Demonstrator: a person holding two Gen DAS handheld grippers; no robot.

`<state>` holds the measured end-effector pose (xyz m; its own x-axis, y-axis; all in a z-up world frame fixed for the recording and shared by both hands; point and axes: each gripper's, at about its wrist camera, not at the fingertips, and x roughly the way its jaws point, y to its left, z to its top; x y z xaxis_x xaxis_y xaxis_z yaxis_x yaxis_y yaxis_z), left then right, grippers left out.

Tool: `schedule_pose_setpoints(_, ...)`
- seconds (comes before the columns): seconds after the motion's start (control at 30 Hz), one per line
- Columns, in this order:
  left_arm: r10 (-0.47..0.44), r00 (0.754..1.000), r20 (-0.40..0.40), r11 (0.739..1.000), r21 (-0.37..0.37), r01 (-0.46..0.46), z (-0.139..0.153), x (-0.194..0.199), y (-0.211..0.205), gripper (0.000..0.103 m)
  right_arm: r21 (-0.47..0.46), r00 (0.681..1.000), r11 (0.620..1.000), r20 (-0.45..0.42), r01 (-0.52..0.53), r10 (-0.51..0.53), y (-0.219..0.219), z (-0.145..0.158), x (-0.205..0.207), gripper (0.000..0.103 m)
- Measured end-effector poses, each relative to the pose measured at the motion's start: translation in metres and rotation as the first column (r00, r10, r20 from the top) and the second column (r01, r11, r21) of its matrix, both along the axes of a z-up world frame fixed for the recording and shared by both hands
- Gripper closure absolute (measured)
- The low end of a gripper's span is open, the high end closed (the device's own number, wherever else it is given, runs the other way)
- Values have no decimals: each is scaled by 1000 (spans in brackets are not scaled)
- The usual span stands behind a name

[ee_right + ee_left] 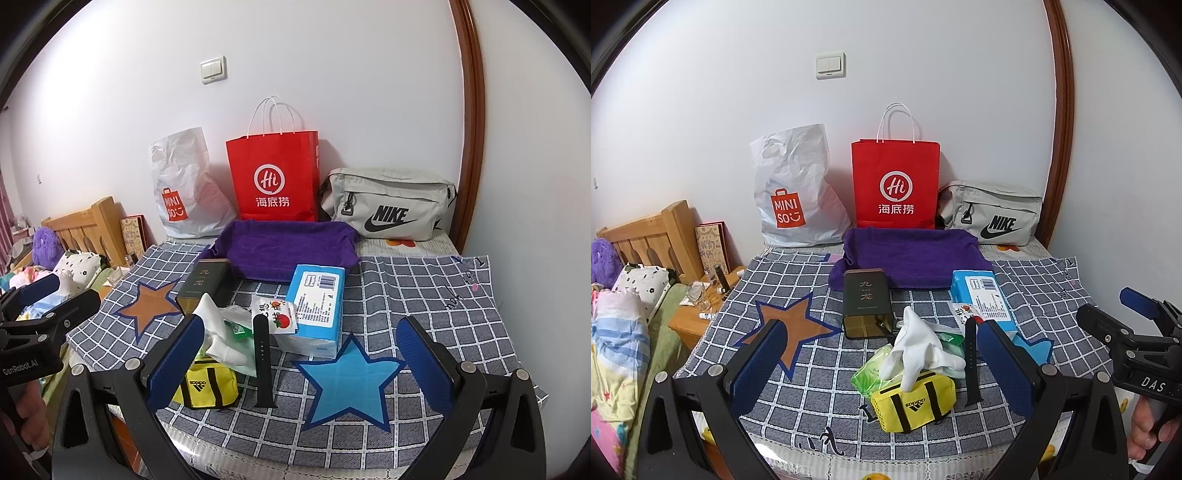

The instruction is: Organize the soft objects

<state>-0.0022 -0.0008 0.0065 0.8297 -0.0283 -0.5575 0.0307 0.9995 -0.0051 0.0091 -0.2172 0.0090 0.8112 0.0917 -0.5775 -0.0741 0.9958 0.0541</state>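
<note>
From the left wrist camera, the left gripper point(882, 365) hangs with its blue-padded jaws spread wide and empty over a heap on the grey checked cloth point(1027, 291): a crumpled white fabric glove point(916, 343) lying on a small yellow zip pouch point(913, 400), with a green plastic wipes packet point(870, 371) beneath and a black watch strap point(971, 363) just beside. From the right wrist camera, the right gripper point(301, 363) is likewise wide apart and holds nothing, above a light-blue fabric star point(351, 384), with the same heap at its left finger and a blue tissue pack point(317, 302) near a purple towel-lined tray point(284, 251) further back.

White glove point(916, 350) crumpled atop yellow pouch point(912, 400), green wipes pack point(873, 369) beneath at 9 o'clock, purple towel point(916, 254) spread flat at 12 o'clock
</note>
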Motion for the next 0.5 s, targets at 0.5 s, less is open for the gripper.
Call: schedule_pose_setpoints(0.5,-4,1000,1,1000,-2,4,2,-2,-1,0,-4,1000,1000,4,-6,7,2,1,-1,0)
